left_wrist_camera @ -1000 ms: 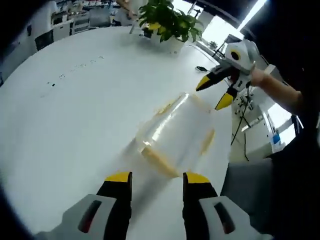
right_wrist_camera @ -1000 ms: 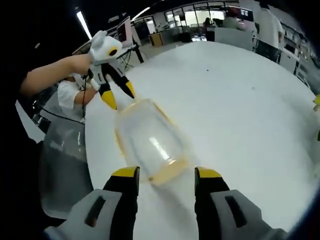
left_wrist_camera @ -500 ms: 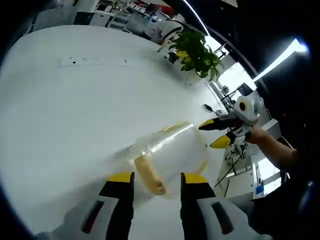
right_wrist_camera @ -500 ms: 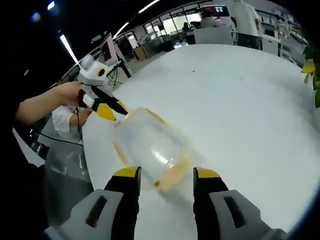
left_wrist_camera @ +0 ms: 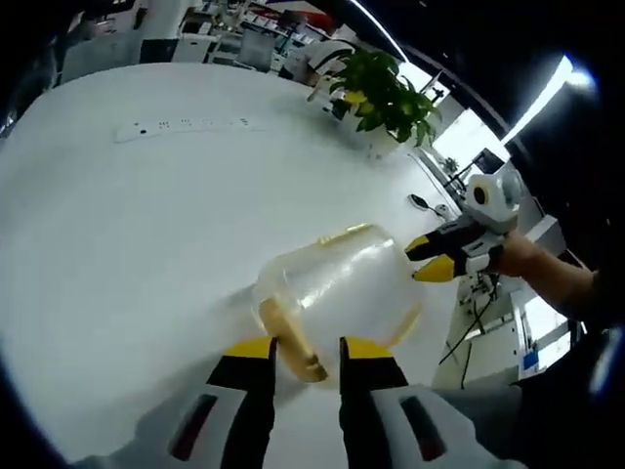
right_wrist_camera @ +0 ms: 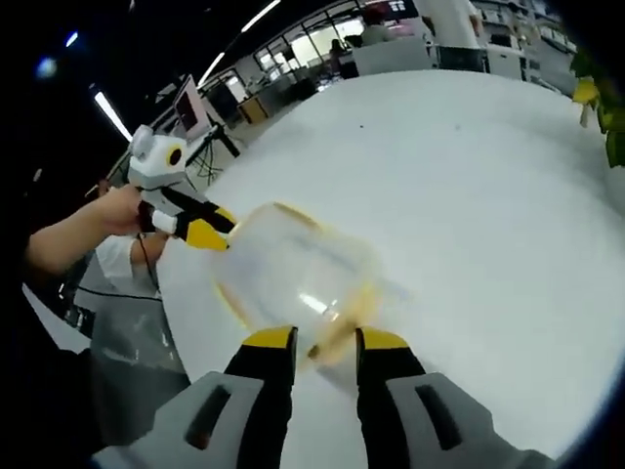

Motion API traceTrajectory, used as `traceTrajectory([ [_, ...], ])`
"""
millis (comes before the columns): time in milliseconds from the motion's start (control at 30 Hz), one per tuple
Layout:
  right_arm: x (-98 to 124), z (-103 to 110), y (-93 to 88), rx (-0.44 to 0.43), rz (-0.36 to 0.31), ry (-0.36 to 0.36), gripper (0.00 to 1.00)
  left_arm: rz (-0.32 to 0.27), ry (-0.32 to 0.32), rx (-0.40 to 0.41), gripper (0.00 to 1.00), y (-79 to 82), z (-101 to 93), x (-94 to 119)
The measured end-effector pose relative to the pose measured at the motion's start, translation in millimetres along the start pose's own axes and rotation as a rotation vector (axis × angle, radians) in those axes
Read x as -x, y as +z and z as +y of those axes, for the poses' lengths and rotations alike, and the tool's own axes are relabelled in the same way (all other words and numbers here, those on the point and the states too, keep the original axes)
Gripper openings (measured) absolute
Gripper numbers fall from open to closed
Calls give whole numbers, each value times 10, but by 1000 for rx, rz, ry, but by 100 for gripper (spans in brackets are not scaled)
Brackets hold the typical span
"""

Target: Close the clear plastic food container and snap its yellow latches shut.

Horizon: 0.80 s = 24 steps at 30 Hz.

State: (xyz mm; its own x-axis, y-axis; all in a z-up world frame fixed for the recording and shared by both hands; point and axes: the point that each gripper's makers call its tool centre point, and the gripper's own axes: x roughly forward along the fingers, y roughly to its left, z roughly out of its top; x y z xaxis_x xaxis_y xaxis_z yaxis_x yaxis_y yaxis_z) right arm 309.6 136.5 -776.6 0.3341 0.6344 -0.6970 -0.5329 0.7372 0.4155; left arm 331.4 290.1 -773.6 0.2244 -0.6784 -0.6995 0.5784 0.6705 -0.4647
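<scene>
Container (left_wrist_camera: 337, 288) of clear plastic, lid on, lies on the big round white table (left_wrist_camera: 127, 225), near the edge where the person stands. A yellow latch (left_wrist_camera: 293, 342) hangs at the end nearest the left gripper (left_wrist_camera: 304, 351). That gripper's yellow-tipped jaws have drawn closer together than half a second ago and now stand just either side of the latch; whether they pinch it cannot be told from the left gripper view. In the right gripper view the container (right_wrist_camera: 293, 278) sits in the same spot on the table (right_wrist_camera: 469, 195), and the right gripper (right_wrist_camera: 323, 341) has likewise narrowed its jaws since the earlier frame, so that they flank the yellow latch (right_wrist_camera: 337, 332) at that end; contact again cannot be judged. Each gripper also appears in the other's view: the right one held by a hand (left_wrist_camera: 522, 259) with its tips at the container's far end, the left one (right_wrist_camera: 210, 230) with tips touching or just beside the opposite end. A leafy potted plant (left_wrist_camera: 386, 93) stands well back on the table, and a white power strip (left_wrist_camera: 186, 127) lies well apart from the container.
</scene>
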Motion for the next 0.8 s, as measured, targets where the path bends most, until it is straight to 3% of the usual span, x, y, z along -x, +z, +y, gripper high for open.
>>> traceTrajectory([
  [367, -9, 21, 13, 96, 20, -22, 20, -52, 27, 35, 14, -9, 4, 8],
  [433, -17, 15, 5, 60, 17, -5, 18, -80, 56, 105, 13, 32, 25, -17],
  [500, -17, 7, -19, 65, 10, 7, 18, -72, 62, 61, 12, 54, 19, -27],
  [533, -19, 12, -10, 70, 12, 11, 18, -73, 60, 74, 12, 53, 33, -25],
  [633, -58, -10, -50, 33, 31, 42, 18, -67, 54, 215, 8, 52, 46, 33],
  [733, -72, -1, -69, 23, 42, 57, 18, -28, 52, 132, 9, 71, 43, 103],
  [800, -70, 2, -57, 30, 43, 57, 19, -24, 57, 138, 10, 79, 95, 87],
])
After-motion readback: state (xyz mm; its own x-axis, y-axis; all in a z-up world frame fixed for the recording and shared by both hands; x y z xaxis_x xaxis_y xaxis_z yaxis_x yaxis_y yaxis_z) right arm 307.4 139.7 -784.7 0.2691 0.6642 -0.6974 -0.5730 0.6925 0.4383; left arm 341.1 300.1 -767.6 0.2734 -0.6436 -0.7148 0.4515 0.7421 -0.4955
